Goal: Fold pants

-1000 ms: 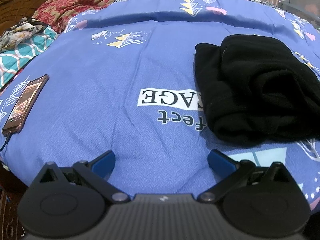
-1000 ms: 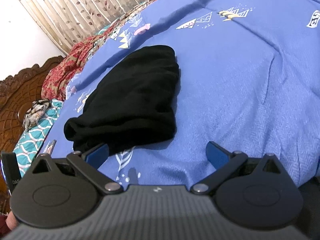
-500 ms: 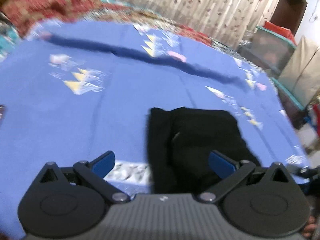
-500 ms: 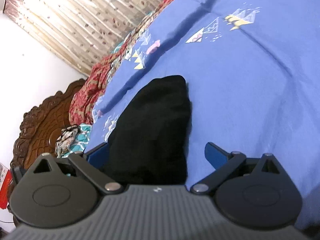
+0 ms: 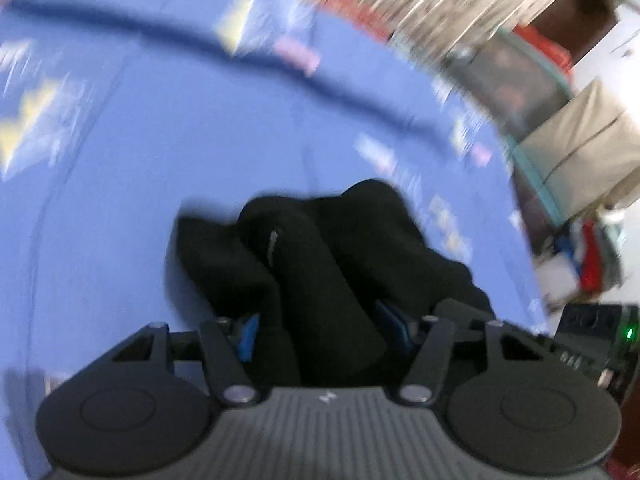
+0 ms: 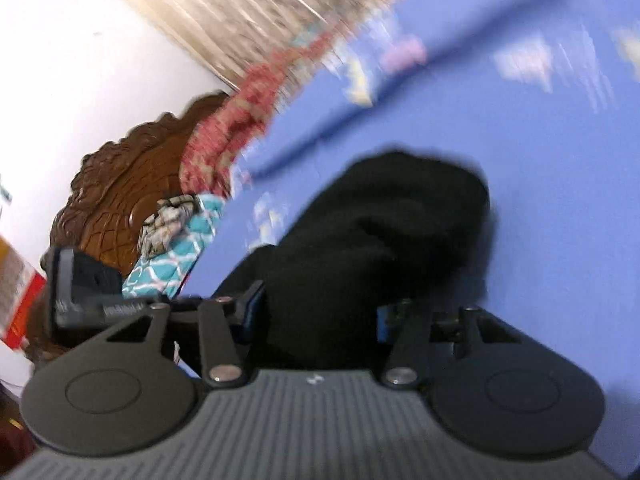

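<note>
Left wrist view: your left gripper [image 5: 320,332] pinches the near edge of the black pants [image 5: 332,248], which lie bunched on the blue bedsheet [image 5: 120,160], probably to lift them for folding. The right wrist view shows the right gripper [image 6: 320,316] also closed on the pants [image 6: 392,216], and only there the wooden headboard [image 6: 132,188].

A bed covered by a blue printed sheet [image 5: 120,168] fills the room, with a carved wooden headboard [image 6: 120,184] against a white wall [image 6: 80,40]. Patterned curtains [image 6: 240,12] hang behind; frames are motion-blurred.
</note>
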A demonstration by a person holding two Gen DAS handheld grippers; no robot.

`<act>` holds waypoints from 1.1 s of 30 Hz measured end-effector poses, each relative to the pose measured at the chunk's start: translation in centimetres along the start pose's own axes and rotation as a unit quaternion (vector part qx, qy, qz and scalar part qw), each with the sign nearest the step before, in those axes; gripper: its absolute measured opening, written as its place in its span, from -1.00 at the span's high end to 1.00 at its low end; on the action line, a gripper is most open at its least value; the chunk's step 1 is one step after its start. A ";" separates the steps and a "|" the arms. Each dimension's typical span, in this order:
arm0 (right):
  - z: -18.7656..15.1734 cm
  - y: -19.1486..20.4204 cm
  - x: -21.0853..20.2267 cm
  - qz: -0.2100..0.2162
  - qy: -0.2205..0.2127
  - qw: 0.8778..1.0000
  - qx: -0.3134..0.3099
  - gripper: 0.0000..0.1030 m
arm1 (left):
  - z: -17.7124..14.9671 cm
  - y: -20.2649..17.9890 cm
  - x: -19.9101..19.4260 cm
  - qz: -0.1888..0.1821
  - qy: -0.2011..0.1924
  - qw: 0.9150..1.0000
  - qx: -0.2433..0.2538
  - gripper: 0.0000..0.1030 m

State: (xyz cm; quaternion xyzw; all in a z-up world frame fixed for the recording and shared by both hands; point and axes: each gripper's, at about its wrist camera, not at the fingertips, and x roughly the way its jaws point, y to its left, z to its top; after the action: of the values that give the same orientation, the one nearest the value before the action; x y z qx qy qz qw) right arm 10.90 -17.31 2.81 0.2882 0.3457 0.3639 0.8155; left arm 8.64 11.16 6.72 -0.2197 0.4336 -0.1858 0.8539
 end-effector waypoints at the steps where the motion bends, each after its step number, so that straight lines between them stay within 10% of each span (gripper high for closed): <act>1: 1.5 0.3 0.2 0.003 -0.017 1.000 -0.012 -0.01 | 2.0 -0.4 0.2 -0.003 -0.014 1.000 0.010 -0.11; 10: 11.2 -3.2 7.8 -0.050 -0.140 0.985 -0.083 -0.01 | 14.8 -1.2 10.9 0.074 -0.096 0.989 0.087 -0.26; 16: 9.4 -9.7 13.8 -0.126 -0.106 0.985 -0.057 -0.21 | 15.0 2.6 20.2 0.168 -0.053 0.981 0.079 -0.59; 19: 8.9 -10.8 12.7 -0.125 -0.106 0.986 -0.022 -0.55 | 14.1 2.8 19.5 0.172 -0.069 0.980 0.065 -0.82; 33: -1.4 -0.8 1.3 -0.215 -0.100 0.971 -0.038 -0.80 | 3.3 -5.9 7.2 0.286 -0.052 0.951 0.101 -1.00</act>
State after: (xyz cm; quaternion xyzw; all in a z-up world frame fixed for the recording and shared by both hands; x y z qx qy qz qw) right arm 10.79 -16.46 0.98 0.2112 0.3023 0.1623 0.9152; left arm 14.60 3.27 6.85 -0.0079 0.4118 0.0355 0.9105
